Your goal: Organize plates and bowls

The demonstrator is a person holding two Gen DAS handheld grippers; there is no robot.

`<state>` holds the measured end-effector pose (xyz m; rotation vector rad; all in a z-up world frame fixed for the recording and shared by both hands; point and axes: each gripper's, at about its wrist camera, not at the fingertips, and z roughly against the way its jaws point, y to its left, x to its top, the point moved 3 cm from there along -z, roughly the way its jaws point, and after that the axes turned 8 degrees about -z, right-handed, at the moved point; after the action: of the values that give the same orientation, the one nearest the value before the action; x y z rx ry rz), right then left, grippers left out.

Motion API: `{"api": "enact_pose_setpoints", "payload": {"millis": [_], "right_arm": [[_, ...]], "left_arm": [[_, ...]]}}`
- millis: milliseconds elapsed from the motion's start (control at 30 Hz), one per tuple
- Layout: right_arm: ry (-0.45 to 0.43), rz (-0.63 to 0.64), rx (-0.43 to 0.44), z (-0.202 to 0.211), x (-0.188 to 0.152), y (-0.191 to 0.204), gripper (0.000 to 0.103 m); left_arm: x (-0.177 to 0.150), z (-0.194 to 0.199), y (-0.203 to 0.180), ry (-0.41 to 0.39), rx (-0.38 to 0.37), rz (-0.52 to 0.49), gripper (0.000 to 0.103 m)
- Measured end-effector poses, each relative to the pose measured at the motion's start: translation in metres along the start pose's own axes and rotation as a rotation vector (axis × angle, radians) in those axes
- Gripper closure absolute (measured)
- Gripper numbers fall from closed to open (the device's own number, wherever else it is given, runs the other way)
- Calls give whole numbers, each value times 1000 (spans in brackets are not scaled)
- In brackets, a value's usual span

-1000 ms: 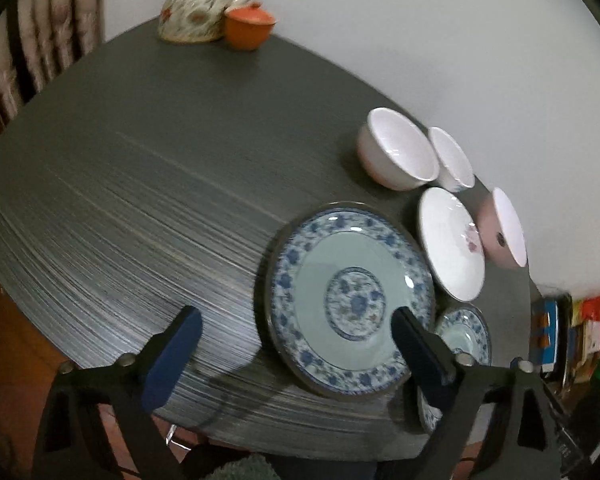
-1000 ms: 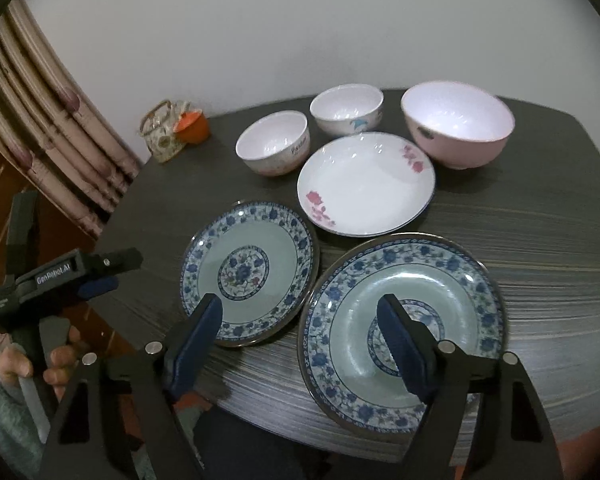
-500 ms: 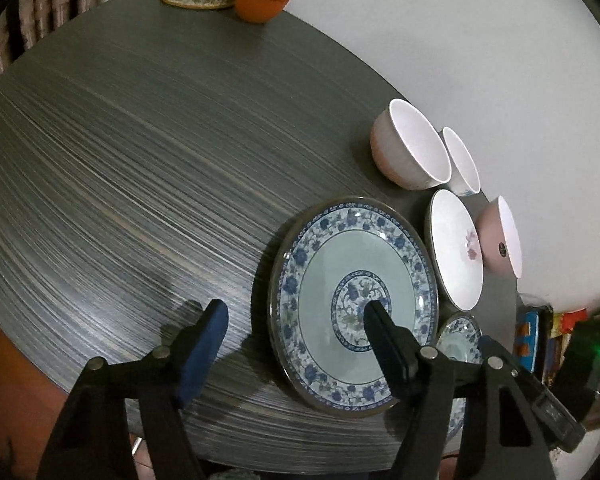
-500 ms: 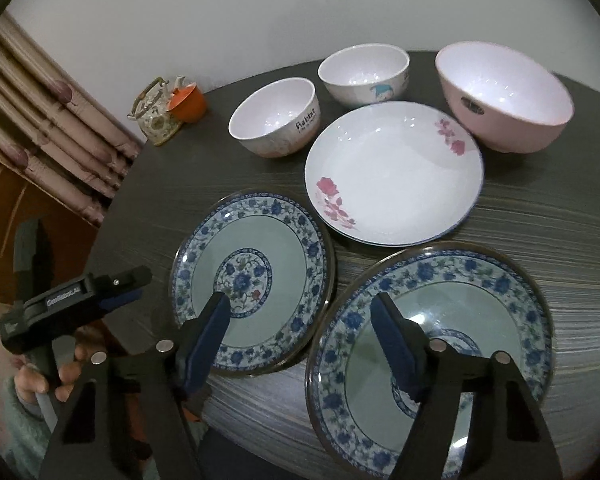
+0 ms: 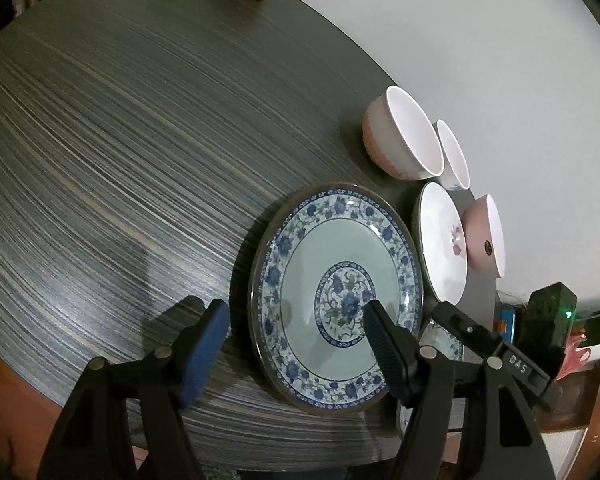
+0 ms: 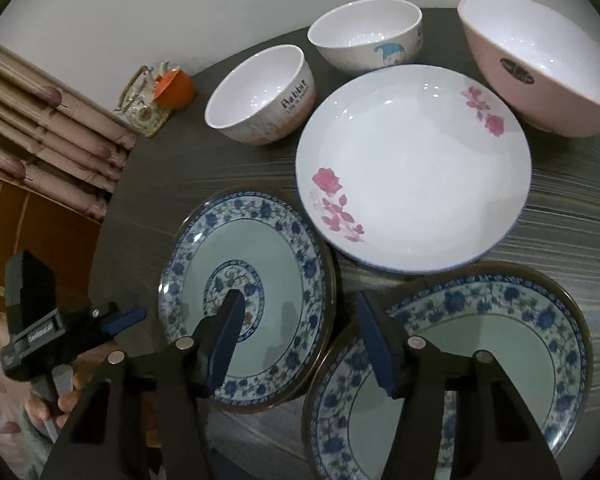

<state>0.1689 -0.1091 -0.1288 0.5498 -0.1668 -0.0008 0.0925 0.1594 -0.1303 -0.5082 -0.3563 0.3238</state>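
On the bench (image 5: 100, 140), the smaller blue plate (image 5: 336, 300) lies flat dead ahead of my left gripper (image 5: 296, 344), its near-left rim between the wide-open, empty jaws; right gripper (image 6: 300, 338), also open and empty, straddles both blue plates' adjacent rims.

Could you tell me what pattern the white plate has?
Pink roses on the white plate, best in right wrist view.

You are looking at a dark wood-grain table (image 5: 120, 140) that is carrying two blue-patterned plates (image 6: 248, 296) (image 6: 460, 364), a white rose plate (image 6: 412, 168), three bowls (image 6: 260, 96) (image 6: 366, 36) (image 6: 540, 40), plus a teapot (image 6: 144, 104) and orange cup (image 6: 175, 89) sitting at its far edge.
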Motion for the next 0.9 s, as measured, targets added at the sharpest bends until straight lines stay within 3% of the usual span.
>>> {"api": "enact_pose_setpoints", "payload": {"millis": [167, 300, 500, 600, 900], "right_arm": [[25, 1, -8, -12, 5, -2, 57], [32, 14, -15, -20, 7, 1, 57], [43, 22, -22, -28, 12, 3, 60], [47, 21, -26, -30, 14, 1, 61], [58, 13, -10, -40, 19, -2, 71]], "left_arm": [[0, -4, 3, -1, 1, -3, 35], [0, -7, 5, 7, 6, -7, 50], [-2, -10, 10, 16, 17, -3, 53], [-3, -14, 10, 29, 15, -5, 63], [-4, -20, 15, 37, 24, -1, 72]]}}
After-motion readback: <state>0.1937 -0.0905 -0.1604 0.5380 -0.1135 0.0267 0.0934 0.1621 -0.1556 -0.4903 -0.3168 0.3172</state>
